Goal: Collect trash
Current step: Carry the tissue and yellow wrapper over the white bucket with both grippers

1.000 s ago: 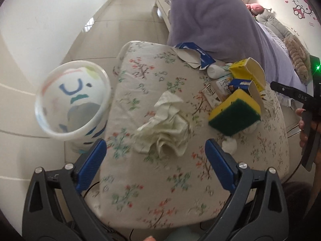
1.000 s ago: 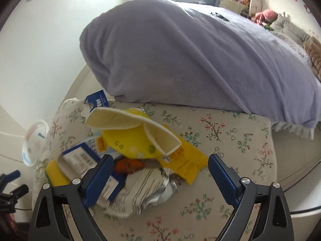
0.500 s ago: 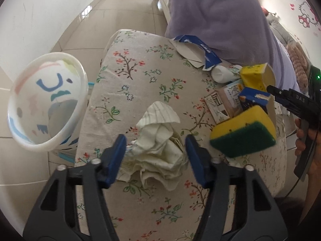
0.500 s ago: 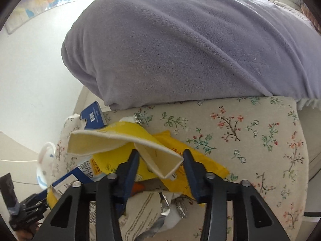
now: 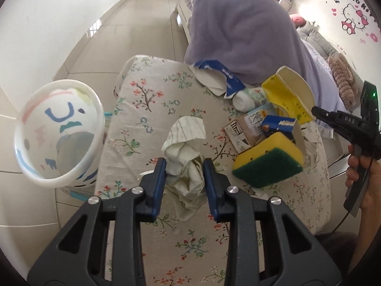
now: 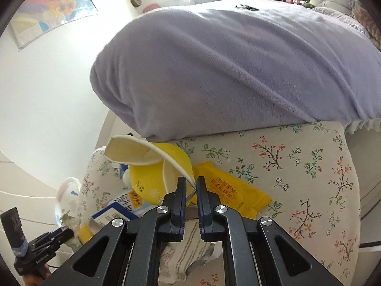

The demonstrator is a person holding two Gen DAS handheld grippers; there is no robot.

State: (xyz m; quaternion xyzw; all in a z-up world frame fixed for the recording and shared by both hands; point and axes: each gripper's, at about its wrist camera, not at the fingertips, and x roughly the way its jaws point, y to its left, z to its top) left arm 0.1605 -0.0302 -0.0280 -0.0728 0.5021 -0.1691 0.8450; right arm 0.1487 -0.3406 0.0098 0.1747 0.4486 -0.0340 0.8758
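Left wrist view: the left claw (image 5: 182, 175) had just been closing, and its blue pads pressed on either side of a crumpled tissue (image 5: 184, 157) lying on the floral worktop (image 5: 152, 109). The grip sat low on the wad, probably so that the loose paper would gather rather than tear. To the left of the claw, off the worktop's edge, stood a white bin (image 5: 59, 135) with coloured drawings inside its wall; it appeared to hold no trash yet, and its closeness suggested it was the intended receptacle. To the right of the claw lay a yellow-and-green sponge (image 5: 268, 164), with small cartons behind it and a torn blue-and-white box (image 5: 218, 75) farther ahead, near a purple blanket (image 5: 238, 31).

Right wrist view: the right claw (image 6: 190, 190) had likewise just been closing and stood nearly shut, pinching the thin flap of an opened yellow carton (image 6: 152, 166). An edge grip probably suited the hollow, easily crushed box. The carton's open mouth showed only its pale lining; its contents could not be told. Just right of the claw lay a flat yellow packet (image 6: 228, 190); beneath it, crumpled printed paper (image 6: 181, 252).
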